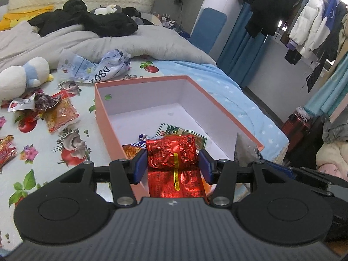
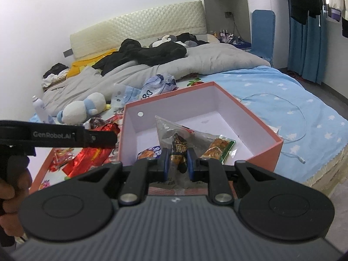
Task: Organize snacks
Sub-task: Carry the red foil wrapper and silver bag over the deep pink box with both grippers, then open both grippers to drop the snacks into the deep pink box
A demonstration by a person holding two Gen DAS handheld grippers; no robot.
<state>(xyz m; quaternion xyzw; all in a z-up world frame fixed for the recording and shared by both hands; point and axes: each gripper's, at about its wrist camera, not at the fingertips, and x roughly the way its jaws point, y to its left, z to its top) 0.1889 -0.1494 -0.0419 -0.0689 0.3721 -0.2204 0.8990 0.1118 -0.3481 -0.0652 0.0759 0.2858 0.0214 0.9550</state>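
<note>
The left gripper (image 1: 173, 165) clenched a crumpled red foil packet (image 1: 174, 152) at the near edge of the pink box (image 1: 102, 111). The right gripper (image 2: 177, 163), nearly closed, pinched a grey snack bag (image 2: 174, 137) over that box. Loose snacks (image 1: 62, 114) lay on the fruit-print sheet (image 1: 43, 152); beyond, a plush toy (image 1: 24, 76) and grey duvet (image 1: 87, 41).
</note>
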